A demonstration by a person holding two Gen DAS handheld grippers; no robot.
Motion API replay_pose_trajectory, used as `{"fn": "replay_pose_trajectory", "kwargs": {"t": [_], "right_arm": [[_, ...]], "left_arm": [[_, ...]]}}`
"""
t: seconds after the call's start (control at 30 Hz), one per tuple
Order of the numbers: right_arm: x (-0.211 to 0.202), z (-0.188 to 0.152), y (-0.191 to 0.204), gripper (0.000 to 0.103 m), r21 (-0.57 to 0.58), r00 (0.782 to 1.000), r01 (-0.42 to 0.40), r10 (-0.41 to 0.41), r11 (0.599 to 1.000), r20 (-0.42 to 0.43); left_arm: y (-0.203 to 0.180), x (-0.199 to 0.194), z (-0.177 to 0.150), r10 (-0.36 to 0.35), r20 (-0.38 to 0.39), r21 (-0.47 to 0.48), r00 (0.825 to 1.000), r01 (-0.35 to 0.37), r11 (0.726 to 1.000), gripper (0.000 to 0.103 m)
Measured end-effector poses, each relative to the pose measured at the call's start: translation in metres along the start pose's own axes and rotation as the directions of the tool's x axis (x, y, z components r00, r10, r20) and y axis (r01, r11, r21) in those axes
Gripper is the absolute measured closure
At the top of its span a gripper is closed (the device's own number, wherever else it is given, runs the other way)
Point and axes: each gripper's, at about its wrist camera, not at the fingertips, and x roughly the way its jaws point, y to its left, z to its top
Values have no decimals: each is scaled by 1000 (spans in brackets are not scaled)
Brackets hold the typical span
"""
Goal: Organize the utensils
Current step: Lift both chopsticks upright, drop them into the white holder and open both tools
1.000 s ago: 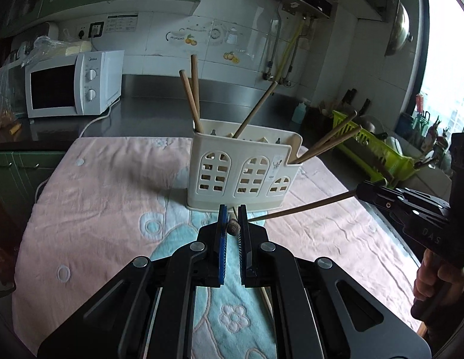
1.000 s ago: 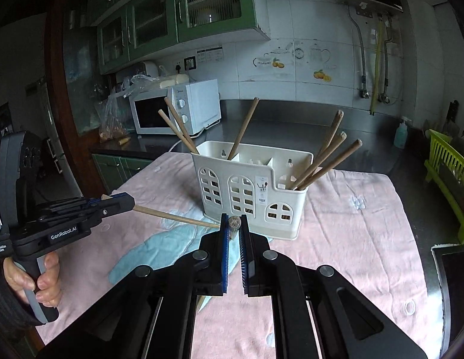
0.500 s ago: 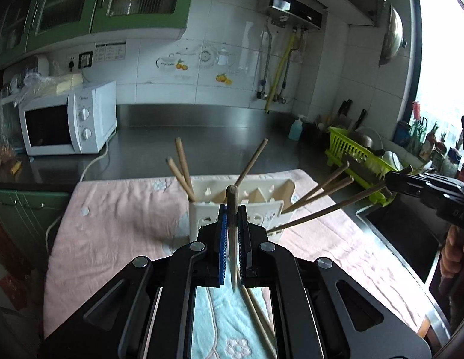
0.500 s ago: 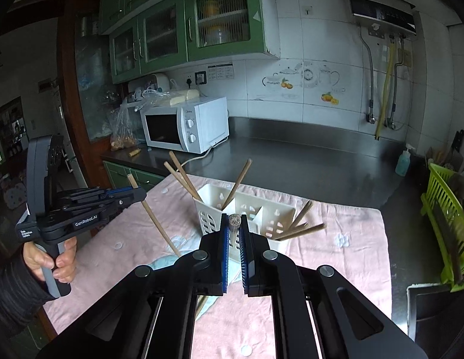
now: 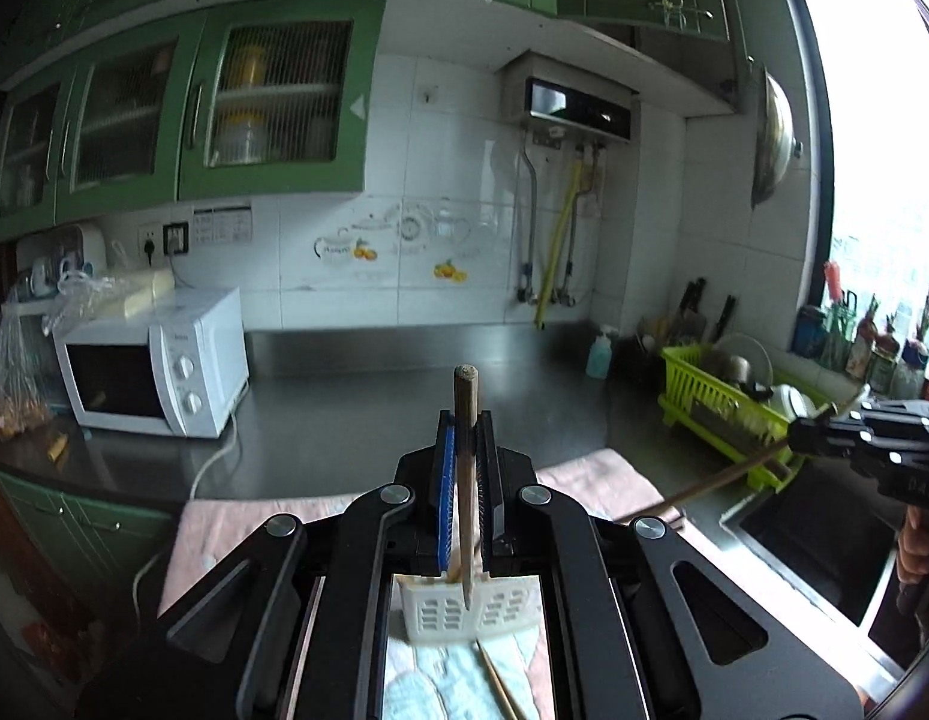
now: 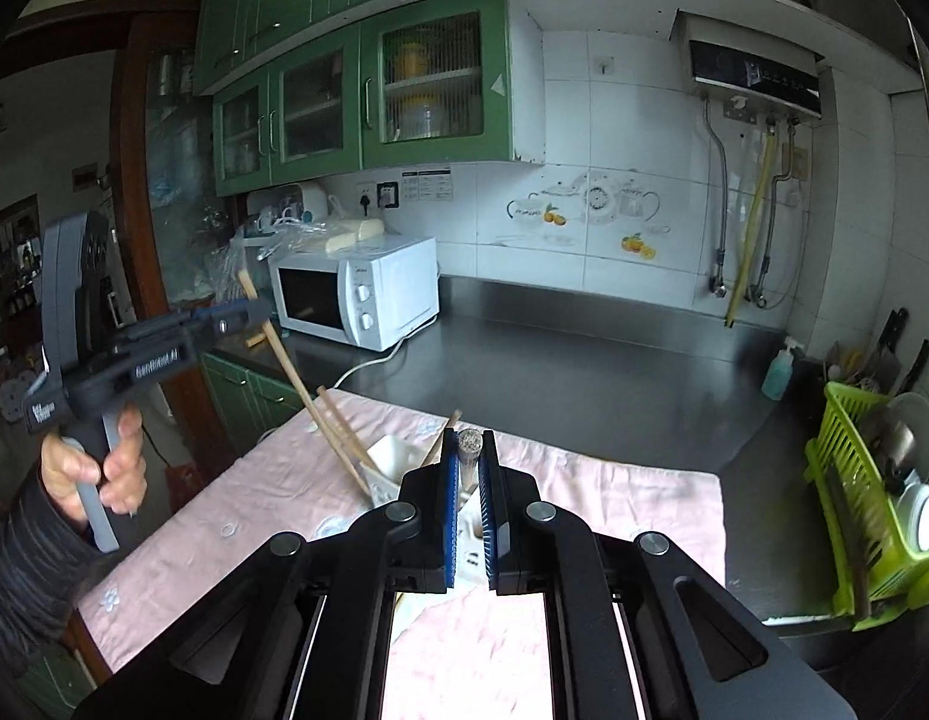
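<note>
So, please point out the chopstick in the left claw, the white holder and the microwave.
chopstick (image 5: 466, 414), left wrist view, upper shaft above the claw.
white holder (image 5: 443, 615), left wrist view, front wall.
microwave (image 5: 107, 381), left wrist view, door window.

utensil holder (image 5: 458, 609) on cloth (image 6: 272, 480), microwave (image 6: 356, 294) behind left, dish rack (image 6: 872, 492) right

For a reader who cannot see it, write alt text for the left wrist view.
The left gripper is shut on a wooden chopstick held upright above a white utensil holder on a pink cloth. At right, the right gripper holds another chopstick.
</note>
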Motion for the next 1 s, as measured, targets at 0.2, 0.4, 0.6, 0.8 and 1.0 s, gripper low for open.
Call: {"fn": "replay_pose_trajectory", "kwargs": {"t": [0.2,0.4,0.6,0.8,1.0], "right_arm": [[17,6,-6,97,-18,999,30,-31,999,-42],[37,2,-11,97,-23,995,28,-30,999,-98],[57,-3,-13,96,-26,987,21,-25,999,-160],[83,-10,-15,96,-5,974,-2,1,1000,-225],[103,-15,-13,95,24,971,-18,23,1000,-238]], "left_arm": [[2,24,17,57,29,6,998,-57,998,98],[14,59,9,72,-12,-31,997,-72,997,98],[25,82,-7,69,-55,-59,996,-72,996,98],[28,95,-19,46,-101,-63,994,-52,997,97],[23,92,-23,30,-104,-56,994,-36,998,79]]}}
